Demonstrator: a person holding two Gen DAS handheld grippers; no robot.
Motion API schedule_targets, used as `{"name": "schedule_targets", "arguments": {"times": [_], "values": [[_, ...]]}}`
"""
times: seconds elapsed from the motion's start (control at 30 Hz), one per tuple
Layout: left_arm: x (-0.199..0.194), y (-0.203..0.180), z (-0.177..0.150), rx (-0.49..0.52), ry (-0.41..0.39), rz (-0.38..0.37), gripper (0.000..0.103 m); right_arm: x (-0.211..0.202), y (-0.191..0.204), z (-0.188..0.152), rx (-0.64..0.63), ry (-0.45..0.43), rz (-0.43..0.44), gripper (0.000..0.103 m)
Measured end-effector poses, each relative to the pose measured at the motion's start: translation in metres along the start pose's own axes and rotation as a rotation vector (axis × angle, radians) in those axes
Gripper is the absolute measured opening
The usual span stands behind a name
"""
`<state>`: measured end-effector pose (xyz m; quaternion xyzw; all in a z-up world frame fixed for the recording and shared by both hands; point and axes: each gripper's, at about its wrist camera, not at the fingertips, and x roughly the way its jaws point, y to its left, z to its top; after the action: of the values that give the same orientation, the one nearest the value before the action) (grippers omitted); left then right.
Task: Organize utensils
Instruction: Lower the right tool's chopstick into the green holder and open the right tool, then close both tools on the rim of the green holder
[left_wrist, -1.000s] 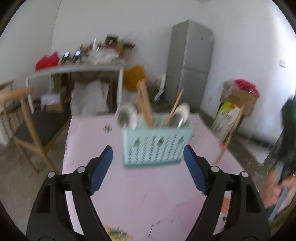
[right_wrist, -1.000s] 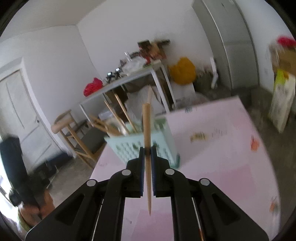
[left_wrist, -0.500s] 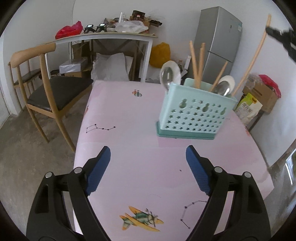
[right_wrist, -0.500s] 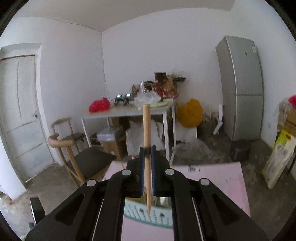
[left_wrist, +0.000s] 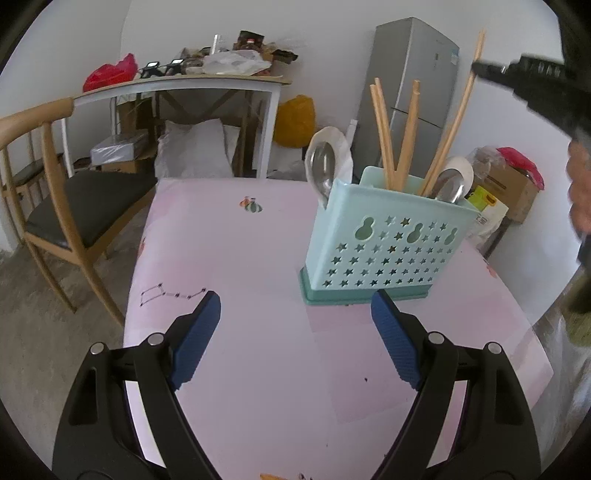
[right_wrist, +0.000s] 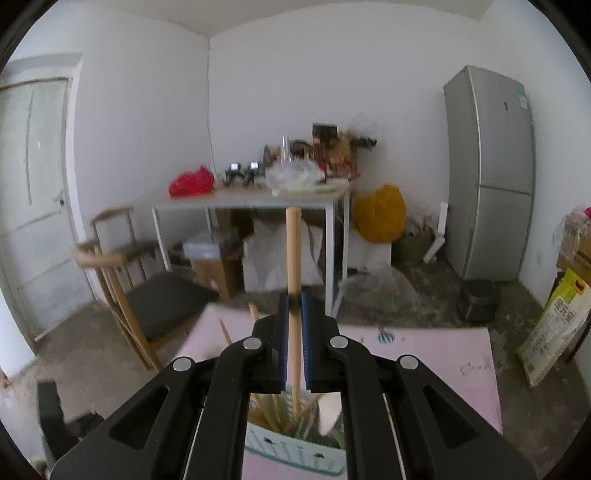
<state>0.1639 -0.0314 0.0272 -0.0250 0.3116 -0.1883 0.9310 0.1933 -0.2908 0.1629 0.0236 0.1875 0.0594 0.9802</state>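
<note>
A pale teal caddy (left_wrist: 384, 240) stood upright on the pink table, its front wall pierced with stars and three gourd-shaped holes, a darker base beneath. Three wooden chopsticks (left_wrist: 395, 129) leaned in its middle section — splayed, tips up. A steel spoon (left_wrist: 325, 166) and a white one rose at its left end; another such pair (left_wrist: 454, 181) at the right. One long chopstick (left_wrist: 458, 110) slanted into the right side — its lower end inside the caddy, its upper part gripped.

Legible text: none.
Printed marks on the yellow-green sack (right_wrist: 553, 333) and the label on the tall grey refrigerator (right_wrist: 488, 173) are too small to read.
</note>
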Motion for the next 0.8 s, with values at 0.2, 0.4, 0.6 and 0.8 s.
{"name": "schedule_targets", "arguments": {"times": [0.2,0.4,0.6,0.8], "values": [[0.017,-0.010,0.007,0.021,-0.002,-0.025,0.080,0.006,-0.008,-0.023,-0.030,0.078,-0.009,0.021],[0.028,-0.022,0.015,0.023,-0.018,-0.080,0.080,-0.027,-0.042,-0.031,0.085,0.011,0.031,0.048],[0.047,-0.028,0.024,0.028,-0.048,-0.136,0.079,-0.016,-0.086,-0.075,0.313,0.078,0.153,0.052],[0.070,-0.034,0.031,0.042,-0.044,-0.175,0.079,0.029,-0.103,-0.119,0.481,0.172,0.317,0.052]]}}
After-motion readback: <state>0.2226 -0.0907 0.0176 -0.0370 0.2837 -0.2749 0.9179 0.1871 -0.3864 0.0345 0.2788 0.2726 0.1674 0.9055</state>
